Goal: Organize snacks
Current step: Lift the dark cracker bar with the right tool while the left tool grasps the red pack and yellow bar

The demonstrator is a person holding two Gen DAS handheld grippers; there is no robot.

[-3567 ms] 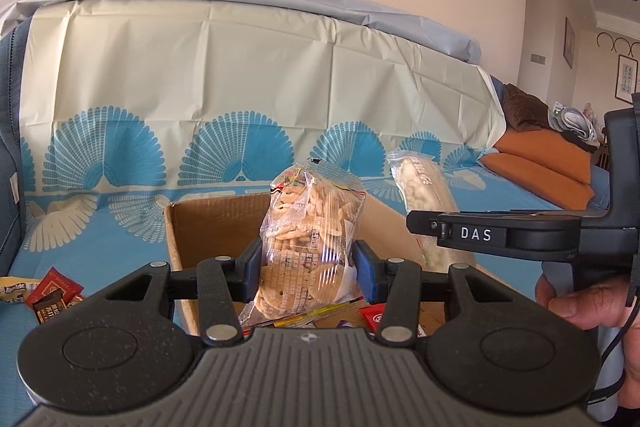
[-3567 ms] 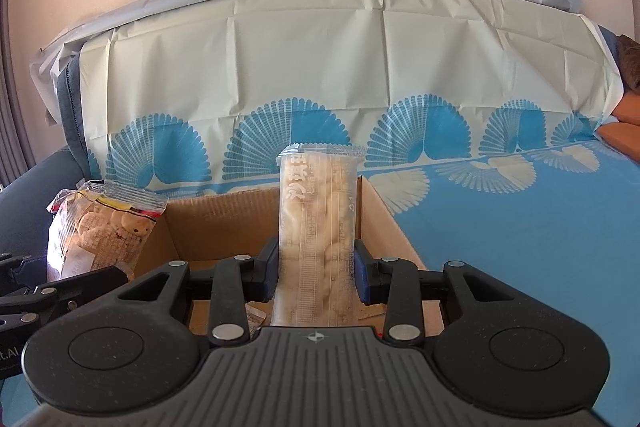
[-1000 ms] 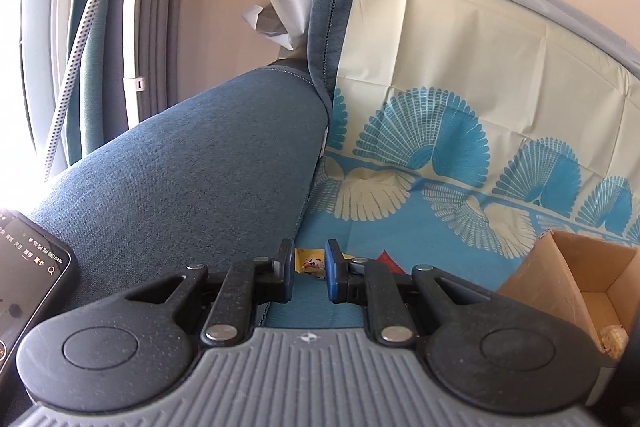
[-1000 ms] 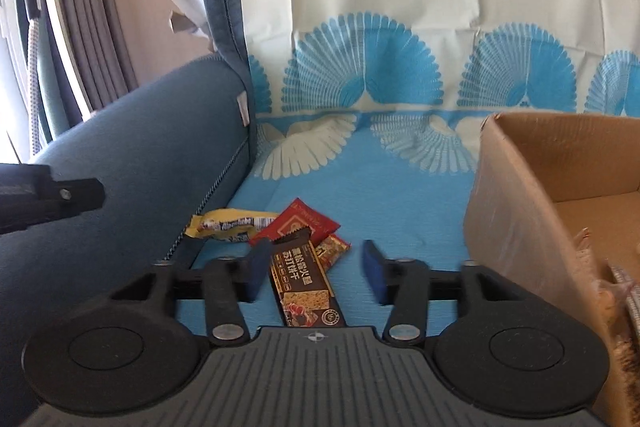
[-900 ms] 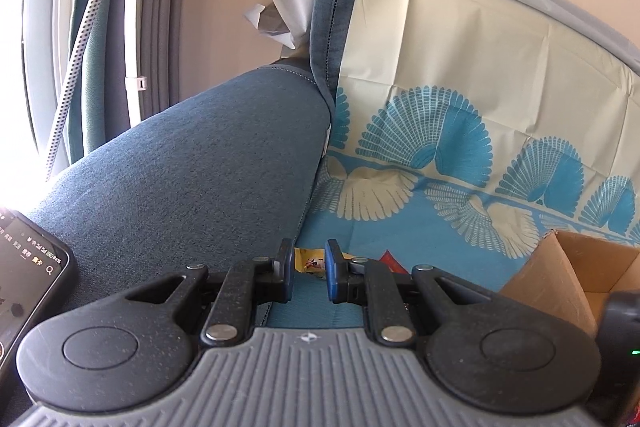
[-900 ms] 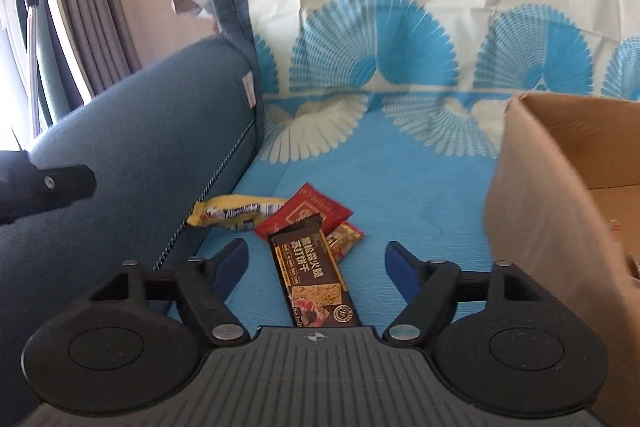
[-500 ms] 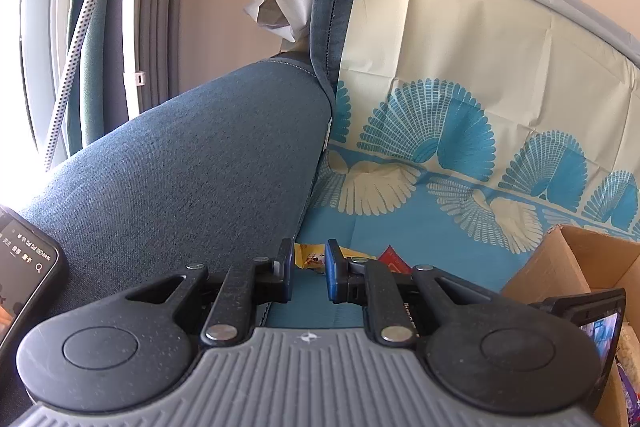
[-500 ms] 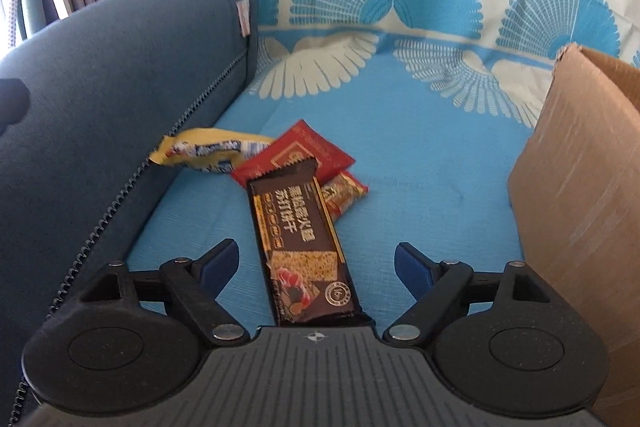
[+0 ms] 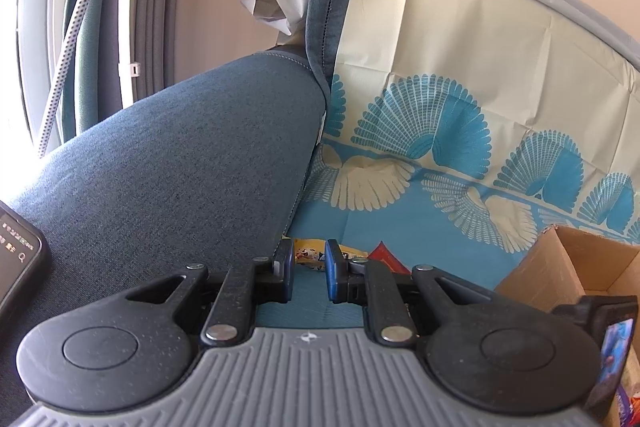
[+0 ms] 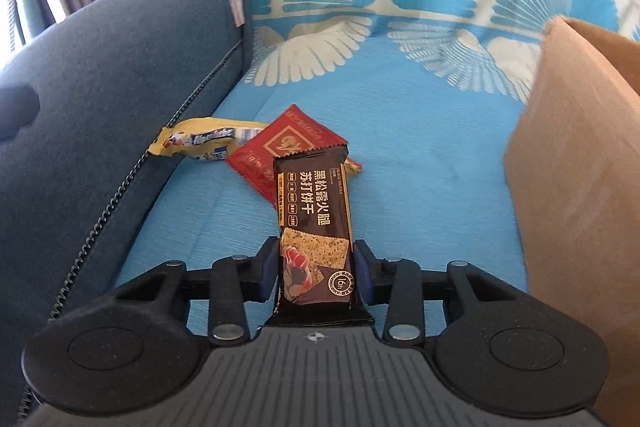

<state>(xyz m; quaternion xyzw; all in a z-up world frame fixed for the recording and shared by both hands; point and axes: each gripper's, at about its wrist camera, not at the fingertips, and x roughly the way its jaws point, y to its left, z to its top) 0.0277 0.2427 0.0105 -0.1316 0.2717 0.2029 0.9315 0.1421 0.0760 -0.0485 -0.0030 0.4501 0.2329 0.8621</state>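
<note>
Cracker bar (image 10: 314,227) overlaps red packet (image 10: 286,151); yellow wrapper (image 10: 204,141) left by armrest (image 10: 100,99); box (image 10: 576,163) right

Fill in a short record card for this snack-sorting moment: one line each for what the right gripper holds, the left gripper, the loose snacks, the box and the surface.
right gripper: fingers shut on the dark cracker packet, which points away from the camera
left gripper: narrow gap between fingers, holding nothing
loose snacks: yellow wrapper and red sachet lying on the cover, near the armrest
cardboard box: right of the snacks, top open
surface: blue fan-patterned cover over a sofa seat
armrest: blue fabric, left of the snacks
</note>
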